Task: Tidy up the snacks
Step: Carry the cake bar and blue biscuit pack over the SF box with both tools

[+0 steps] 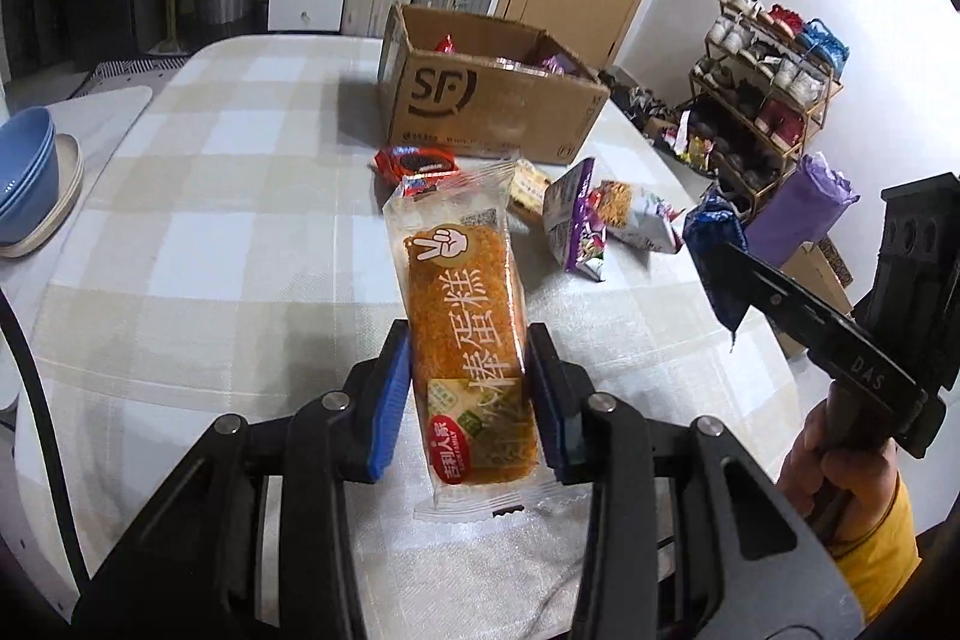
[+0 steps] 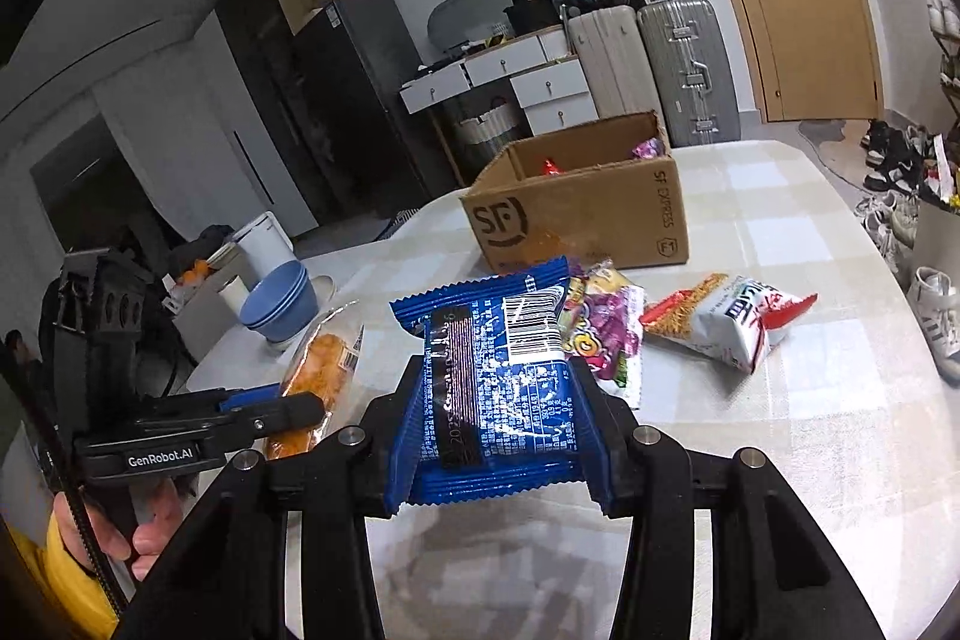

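Left wrist view, left gripper [image 1: 469, 388] clamped on glossy oblong cake pack [image 1: 465, 316], right gripper [image 2: 501, 415] pinching crinkly blue foil packet [image 2: 492, 382].

Loose snack packets [image 1: 600, 214] lie on the table [image 1: 240, 232] before the cardboard box [image 1: 480, 100].

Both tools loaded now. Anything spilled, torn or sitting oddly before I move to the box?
Nothing spilled or torn. The left tool grips the orange cake pack, the right tool the blue packet, which is buckled by the squeeze. Loose snacks lie before the cardboard box.
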{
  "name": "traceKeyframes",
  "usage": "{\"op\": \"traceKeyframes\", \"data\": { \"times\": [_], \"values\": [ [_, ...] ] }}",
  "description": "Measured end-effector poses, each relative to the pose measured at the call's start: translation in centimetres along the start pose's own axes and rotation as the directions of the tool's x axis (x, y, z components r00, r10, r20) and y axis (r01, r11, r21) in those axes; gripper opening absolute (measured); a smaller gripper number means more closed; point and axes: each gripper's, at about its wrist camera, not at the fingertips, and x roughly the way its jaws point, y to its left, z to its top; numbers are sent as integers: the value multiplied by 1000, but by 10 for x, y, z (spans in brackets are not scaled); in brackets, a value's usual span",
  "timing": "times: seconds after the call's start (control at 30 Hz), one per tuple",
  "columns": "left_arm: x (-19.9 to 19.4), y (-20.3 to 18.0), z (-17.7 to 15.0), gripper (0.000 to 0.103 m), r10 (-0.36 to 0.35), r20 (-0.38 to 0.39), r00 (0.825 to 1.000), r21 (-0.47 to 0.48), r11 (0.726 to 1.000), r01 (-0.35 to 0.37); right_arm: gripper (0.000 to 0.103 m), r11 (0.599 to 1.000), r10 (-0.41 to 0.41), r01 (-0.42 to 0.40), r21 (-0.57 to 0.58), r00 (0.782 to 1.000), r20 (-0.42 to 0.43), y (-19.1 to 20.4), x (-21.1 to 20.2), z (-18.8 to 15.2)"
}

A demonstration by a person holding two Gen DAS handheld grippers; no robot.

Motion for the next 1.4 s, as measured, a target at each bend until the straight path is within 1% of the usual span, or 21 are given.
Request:
{"op": "traceKeyframes", "data": {
  "times": [0.17, 0.33, 0.63, 0.87, 1.07, 1.23, 1.33, 1.4],
  "values": [
    [-23, 1, -2, 34, -20, 30, 999, 11, 1000, 20, 45, 1000, 3, -3, -7, 1000, -11, 8, 1, 0],
    [-34, 4, -4, 34, -36, 36, 999, 1, 999, 36, 45, 1000, -2, 2, -2, 1000, -31, 9, 6, -2],
    [-38, 7, -4, 34, -38, 36, 999, -2, 999, 38, 45, 1000, 2, -2, -4, 999, -41, 10, 9, -1],
    [-37, 7, 1, 34, -35, 35, 999, 9, 999, 35, 45, 1000, 30, -30, 4, 999, -24, 11, 8, 7],
    [-42, 9, 20, 34, -40, 50, 998, 18, 999, 39, 45, 999, 41, -41, 28, 999, -5, 3, 9, 28],
    [-41, 5, 49, 34, -39, 83, 996, 30, 999, 37, 45, 999, 49, -49, 21, 998, 26, -3, 11, 56],
    [-37, 1, 72, 34, -48, 85, 995, 39, 998, 44, 45, 999, 49, -49, 7, 998, 40, -5, 13, 73],
    [-32, -3, 89, 34, -42, 94, 995, 61, 997, 36, 45, 998, 55, -55, 5, 997, 49, -7, 15, 89]
  ]
}}
